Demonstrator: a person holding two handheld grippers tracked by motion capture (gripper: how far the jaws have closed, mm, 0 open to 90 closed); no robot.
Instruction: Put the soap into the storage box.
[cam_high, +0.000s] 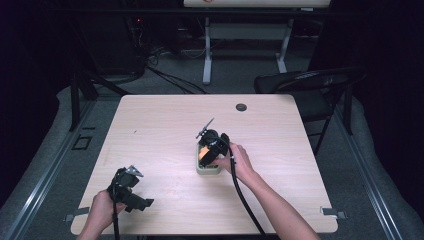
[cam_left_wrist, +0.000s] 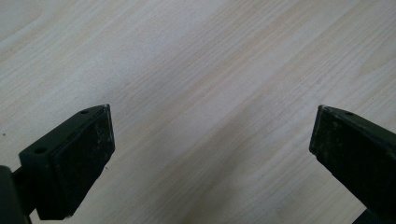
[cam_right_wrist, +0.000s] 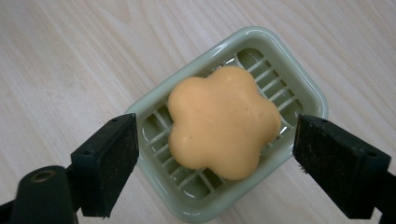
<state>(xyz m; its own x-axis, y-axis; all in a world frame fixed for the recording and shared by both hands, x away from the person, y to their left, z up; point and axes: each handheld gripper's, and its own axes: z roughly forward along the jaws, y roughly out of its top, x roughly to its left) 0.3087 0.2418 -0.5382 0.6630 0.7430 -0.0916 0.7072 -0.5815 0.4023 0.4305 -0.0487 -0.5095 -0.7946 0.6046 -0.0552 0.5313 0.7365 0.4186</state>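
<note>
Right tool (cam_right_wrist: 215, 140) hangs above the soap (cam_right_wrist: 223, 122), with its two black jaws spread wide, one on each side, and holding nothing. Neither jaw touches the soap or the dish. The soap is orange and shaped like a flower with rounded petals; it lies directly between and below the jaws, on the ribbed grid of a pale green soap dish (cam_right_wrist: 308, 88). I judge the wide opening is chosen so that the jaws can pass down around the soap, or perhaps around the whole dish, before closing; which one is meant I cannot tell. The grid keeps the soap lifted from the dish floor, which should give the jaws a little room at its sides. The smooth rounded surface may slip, so a grip across the widest petals seems safer.

In the high view the right tool (cam_high: 212, 145) covers most of the dish (cam_high: 206, 170), which stands near the middle of the desk (cam_high: 165, 115), and the right hand (cam_high: 240, 161) holds the tool from behind.

Well apart from this, near the person's edge of the desk, the left tool (cam_high: 131, 175) waits in the left hand (cam_high: 102, 210). Its jaws are also wide open and empty, with only bare wood of the desk (cam_left_wrist: 210, 70) beneath them; probably it is kept aside so it does not disturb the work.
</note>
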